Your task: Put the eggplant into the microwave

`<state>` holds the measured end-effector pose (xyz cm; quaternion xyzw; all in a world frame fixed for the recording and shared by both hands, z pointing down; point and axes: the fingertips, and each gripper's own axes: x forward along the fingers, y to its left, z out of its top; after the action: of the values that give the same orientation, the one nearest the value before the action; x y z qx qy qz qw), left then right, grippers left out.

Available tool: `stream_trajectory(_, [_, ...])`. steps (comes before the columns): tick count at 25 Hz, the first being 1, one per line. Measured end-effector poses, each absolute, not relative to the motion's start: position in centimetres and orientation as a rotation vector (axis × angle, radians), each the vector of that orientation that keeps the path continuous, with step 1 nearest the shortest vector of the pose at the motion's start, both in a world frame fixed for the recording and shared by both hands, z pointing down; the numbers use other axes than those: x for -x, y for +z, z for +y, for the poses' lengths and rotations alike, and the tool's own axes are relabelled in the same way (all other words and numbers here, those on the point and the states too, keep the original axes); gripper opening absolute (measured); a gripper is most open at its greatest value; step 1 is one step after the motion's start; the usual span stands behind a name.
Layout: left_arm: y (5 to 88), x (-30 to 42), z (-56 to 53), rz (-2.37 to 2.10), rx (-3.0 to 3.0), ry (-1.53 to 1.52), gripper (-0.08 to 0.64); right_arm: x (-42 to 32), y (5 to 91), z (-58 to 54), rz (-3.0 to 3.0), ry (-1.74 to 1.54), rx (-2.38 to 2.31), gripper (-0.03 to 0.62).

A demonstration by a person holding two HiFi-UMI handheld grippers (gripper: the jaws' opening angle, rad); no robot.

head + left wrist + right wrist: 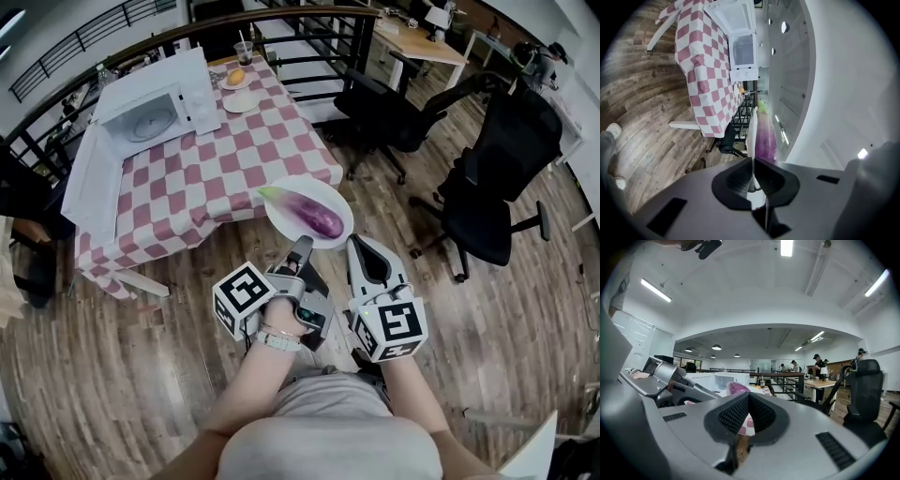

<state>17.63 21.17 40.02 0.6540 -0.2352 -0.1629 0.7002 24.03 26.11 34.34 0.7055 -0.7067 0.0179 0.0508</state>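
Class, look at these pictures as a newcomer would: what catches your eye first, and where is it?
A purple eggplant lies on a white plate, held near the front corner of the pink checked table, with the left gripper clamped on the plate's rim. Farther back on that table stands a white microwave, its door open.

A table (234,173) draped in a pink-and-white checked cloth bears a white microwave (155,117) at ten o'clock, its door (94,183) swung open, and at one o'clock an empty plate (241,101), a second plate (236,79) with orange food, and a cup (245,52).
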Motion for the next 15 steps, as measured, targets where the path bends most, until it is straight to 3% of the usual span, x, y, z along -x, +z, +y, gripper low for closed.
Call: stream_trajectory(15, [40.4,-10.7,14.2,-0.579,-1.438,-0.42,0.017,-17.1,35.0,18.6,-2.239,0.048,-2.056,0.023])
